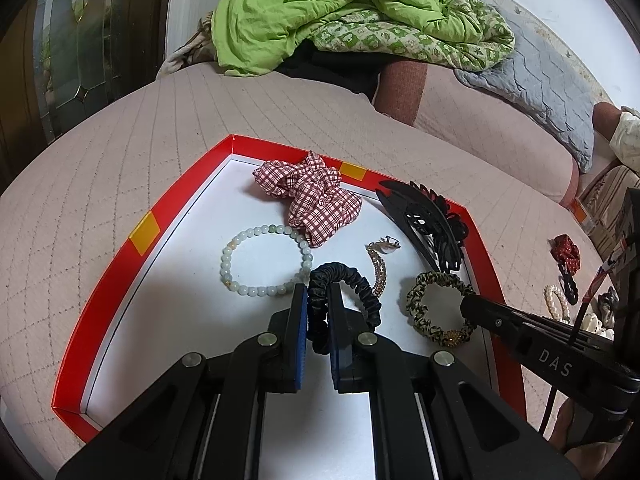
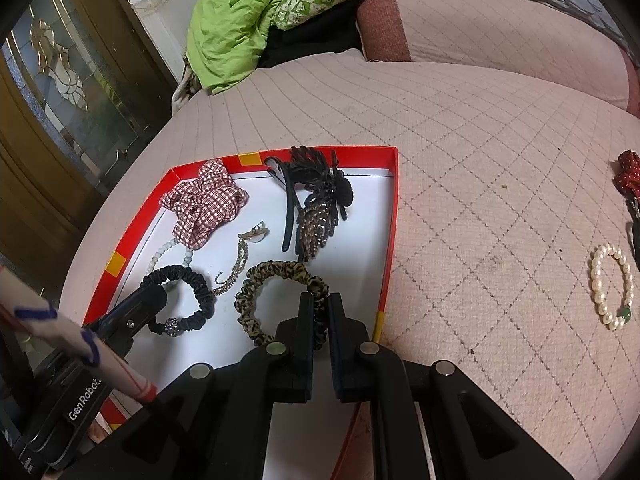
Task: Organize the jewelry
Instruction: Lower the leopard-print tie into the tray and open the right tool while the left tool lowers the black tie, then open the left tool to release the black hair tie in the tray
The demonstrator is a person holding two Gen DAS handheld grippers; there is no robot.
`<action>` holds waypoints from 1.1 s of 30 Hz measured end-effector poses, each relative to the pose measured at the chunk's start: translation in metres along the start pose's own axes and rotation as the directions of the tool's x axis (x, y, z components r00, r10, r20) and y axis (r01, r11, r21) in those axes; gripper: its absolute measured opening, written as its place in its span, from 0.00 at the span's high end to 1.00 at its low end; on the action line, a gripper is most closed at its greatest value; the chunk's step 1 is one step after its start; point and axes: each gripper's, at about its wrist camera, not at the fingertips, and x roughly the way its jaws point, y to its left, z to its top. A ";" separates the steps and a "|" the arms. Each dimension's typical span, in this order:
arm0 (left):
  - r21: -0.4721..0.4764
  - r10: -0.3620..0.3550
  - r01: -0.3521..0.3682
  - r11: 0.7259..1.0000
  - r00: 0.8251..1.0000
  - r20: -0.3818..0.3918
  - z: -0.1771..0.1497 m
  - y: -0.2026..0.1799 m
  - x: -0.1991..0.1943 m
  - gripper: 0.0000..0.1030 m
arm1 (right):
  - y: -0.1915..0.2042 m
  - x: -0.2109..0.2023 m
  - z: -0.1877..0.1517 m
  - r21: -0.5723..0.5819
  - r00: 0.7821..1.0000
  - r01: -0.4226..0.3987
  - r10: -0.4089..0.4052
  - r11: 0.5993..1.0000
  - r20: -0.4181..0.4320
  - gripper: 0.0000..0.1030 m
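Observation:
A red-rimmed box (image 1: 146,232) with a white floor lies on the quilted bed. My left gripper (image 1: 318,292) is shut on a black satin scrunchie (image 1: 356,284) that rests on the box floor. My right gripper (image 2: 320,304) is shut on a leopard-print scrunchie (image 2: 272,272) near the box's right wall. Also in the box are a red checked scrunchie (image 1: 316,196), a pale green bead bracelet (image 1: 240,268), a gold chain (image 1: 378,264) and a black hair clip (image 1: 428,220). A pearl bracelet (image 2: 612,284) and a red dotted clip (image 2: 628,176) lie on the bed outside.
A green quilt (image 1: 320,12) and grey blanket (image 1: 536,80) are heaped at the far side of the bed. A wooden door with patterned glass (image 2: 68,76) stands to the left. Bare quilted cover (image 2: 480,184) spreads right of the box. A hand's sleeve (image 2: 72,340) shows at lower left.

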 end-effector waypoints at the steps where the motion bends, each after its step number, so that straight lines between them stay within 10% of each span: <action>1: 0.001 0.000 0.000 1.000 1.000 -0.002 0.000 0.000 0.000 0.92 | 0.000 0.000 0.000 0.000 1.000 0.001 -0.001 1.000 -0.001 0.91; 25: -0.011 0.004 -0.004 1.000 0.999 -0.051 -0.005 0.007 0.001 0.90 | 0.000 -0.005 -0.005 0.006 1.000 -0.003 0.003 1.000 -0.023 0.91; 33: -0.015 0.014 -0.014 1.000 1.000 -0.026 -0.004 0.009 -0.003 0.71 | 0.003 -0.013 -0.006 0.002 1.000 -0.016 0.016 1.000 -0.016 0.83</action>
